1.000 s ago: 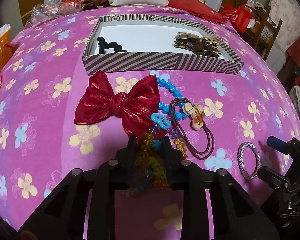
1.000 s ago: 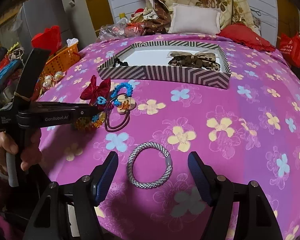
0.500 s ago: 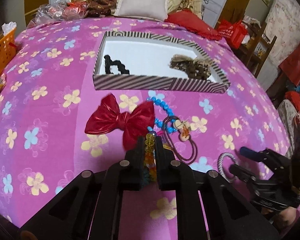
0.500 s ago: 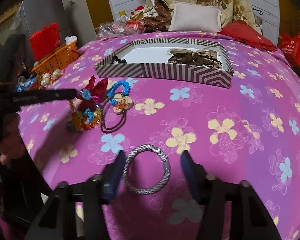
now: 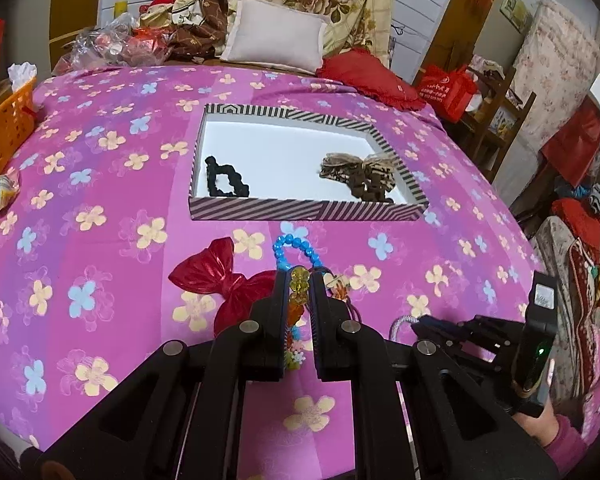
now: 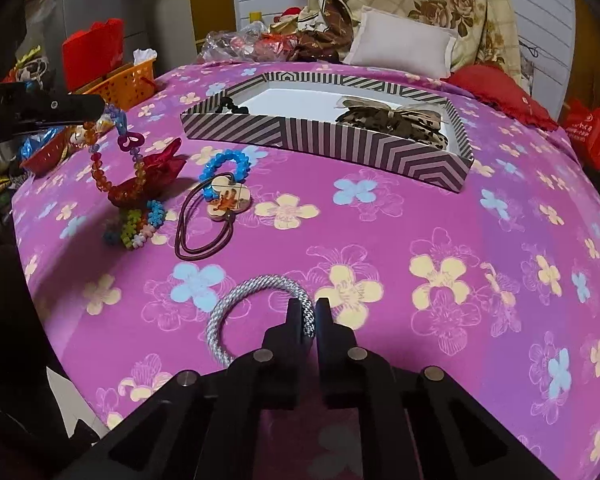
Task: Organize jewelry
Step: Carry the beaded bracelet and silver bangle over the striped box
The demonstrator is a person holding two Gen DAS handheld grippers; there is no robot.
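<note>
My left gripper (image 5: pixel 299 276) is shut on a multicoloured beaded necklace (image 5: pixel 297 308) and holds it above the bed; in the right wrist view the necklace (image 6: pixel 118 176) hangs from the left gripper (image 6: pixel 90 114) with its lower end on the cloth. My right gripper (image 6: pixel 309 308) is shut on a silver-grey woven bracelet (image 6: pixel 236 308) lying on the pink floral cover. A striped box (image 5: pixel 300 208) holds a black hair tie (image 5: pixel 224 180) and a leopard bow (image 5: pixel 364 178).
A red bow (image 5: pixel 220 280), a blue bead bracelet (image 6: pixel 226 166) and a brown elastic with a flower charm (image 6: pixel 220 208) lie in front of the box. An orange basket (image 5: pixel 4 128) stands at the bed's left edge. Pillows lie at the back.
The left gripper has risen with the beaded necklace, lifting it off the bed. The right gripper has closed from wide open onto the silver bracelet.
</note>
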